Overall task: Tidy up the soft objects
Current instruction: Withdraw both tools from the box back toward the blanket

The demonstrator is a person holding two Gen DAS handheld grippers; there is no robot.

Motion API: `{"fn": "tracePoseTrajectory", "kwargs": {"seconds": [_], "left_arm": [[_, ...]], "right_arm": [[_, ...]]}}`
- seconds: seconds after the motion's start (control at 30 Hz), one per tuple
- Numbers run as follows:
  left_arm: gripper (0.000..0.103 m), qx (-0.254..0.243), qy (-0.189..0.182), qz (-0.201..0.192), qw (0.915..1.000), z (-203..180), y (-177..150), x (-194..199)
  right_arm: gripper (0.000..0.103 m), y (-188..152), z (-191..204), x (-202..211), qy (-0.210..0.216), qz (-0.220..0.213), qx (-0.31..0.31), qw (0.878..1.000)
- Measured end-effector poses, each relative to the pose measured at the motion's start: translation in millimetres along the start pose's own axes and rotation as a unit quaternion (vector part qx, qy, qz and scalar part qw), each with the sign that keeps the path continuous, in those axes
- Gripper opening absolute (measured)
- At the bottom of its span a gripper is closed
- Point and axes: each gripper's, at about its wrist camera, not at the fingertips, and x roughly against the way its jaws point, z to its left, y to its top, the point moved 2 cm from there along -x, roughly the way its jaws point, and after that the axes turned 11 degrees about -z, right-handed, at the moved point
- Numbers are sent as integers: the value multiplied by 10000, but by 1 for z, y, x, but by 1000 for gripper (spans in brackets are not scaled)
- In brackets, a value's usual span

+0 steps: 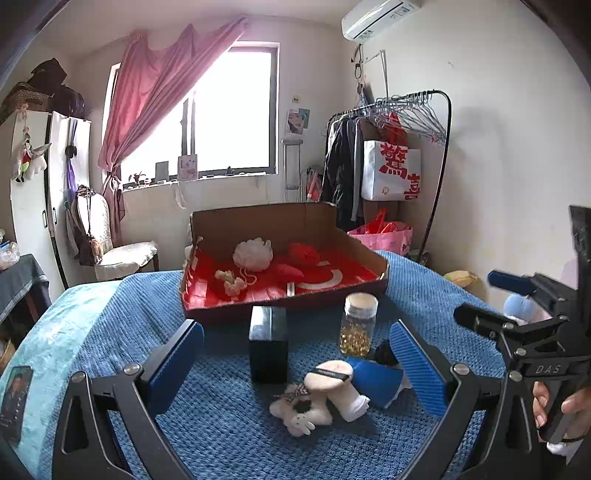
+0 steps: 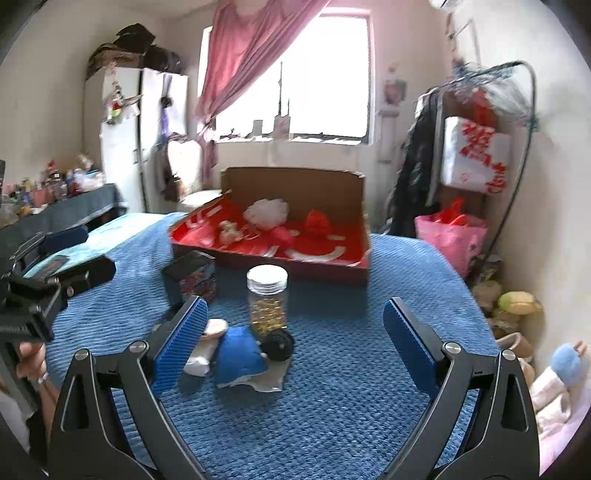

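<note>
Left gripper (image 1: pixel 295 363) tilts slightly downward over the bed (image 1: pixel 229 417), jaws apart and empty; between them lie the plush toy (image 1: pixel 303 410) and blue pouch (image 1: pixel 375 380), the black box (image 1: pixel 269 341) beyond; right gripper (image 2: pixel 295 343) likewise angled, jaws wide, bare blanket ahead; cardboard tray (image 2: pixel 295 181) past the jar (image 2: pixel 267 301).

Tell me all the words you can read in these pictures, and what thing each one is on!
"DAS": white letters on the black body of the right claw.
"驚喜": big red characters on the white bag hanging from the clothes rack.
Air conditioner label: too small to read.
Dark box print: too blurred to read.
</note>
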Motion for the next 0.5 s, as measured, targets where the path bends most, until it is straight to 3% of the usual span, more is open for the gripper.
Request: {"fn": "tracePoseTrajectory", "kwargs": {"seconds": [0.1,0.5], "left_arm": [[103,0,45,-2,10000,-7,-13,-5],[103,105,53,161,9998,-19,-48,-20]], "right_arm": [[98,-7,0,1,-208,-153,10,9997],[98,-45,-7,-13,-429,72,-190,9989]]}}
